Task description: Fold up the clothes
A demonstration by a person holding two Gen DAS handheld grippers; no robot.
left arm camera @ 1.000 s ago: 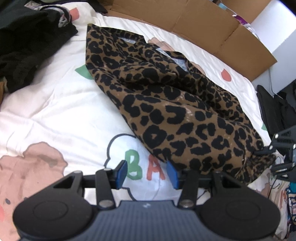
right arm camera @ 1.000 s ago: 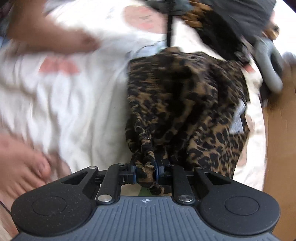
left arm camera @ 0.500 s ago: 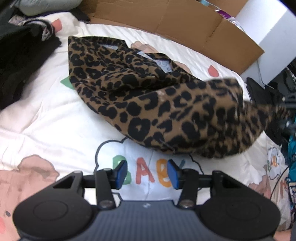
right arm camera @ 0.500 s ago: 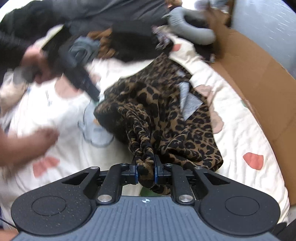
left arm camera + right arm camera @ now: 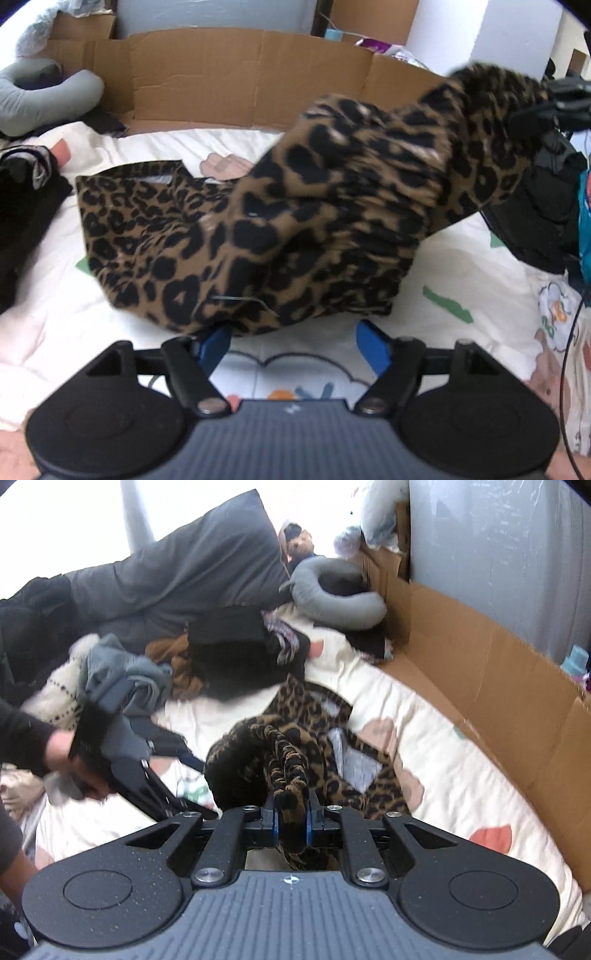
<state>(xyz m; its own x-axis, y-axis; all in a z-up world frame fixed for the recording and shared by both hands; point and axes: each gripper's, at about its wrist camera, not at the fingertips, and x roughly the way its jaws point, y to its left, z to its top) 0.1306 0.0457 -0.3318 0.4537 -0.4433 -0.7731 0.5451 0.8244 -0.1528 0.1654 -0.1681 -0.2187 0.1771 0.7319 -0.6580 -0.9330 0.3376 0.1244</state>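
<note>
A leopard-print garment (image 5: 295, 229) lies partly on a cartoon-printed white bedspread (image 5: 461, 258), one gathered end lifted toward the upper right of the left wrist view. Only the right wrist view shows why: the right tool (image 5: 291, 818) is clamped on a bunched, elasticated edge of the garment (image 5: 288, 764), its blue pads pressing the fabric. The same view alone shows a person's hand (image 5: 59, 749) in a black sleeve gripping the left tool. In the left wrist view the left tool (image 5: 295, 341) has its jaws opening wide, nothing between them, the garment's hem just beyond the left pad. The print is black on tan, blurred where raised. A flattened cardboard wall (image 5: 240, 88) borders the bed's far edge; a grey neck pillow (image 5: 340, 594) and dark clothes pile (image 5: 229, 650) crowd one end, leaving bare bedspread beside the garment.
</note>
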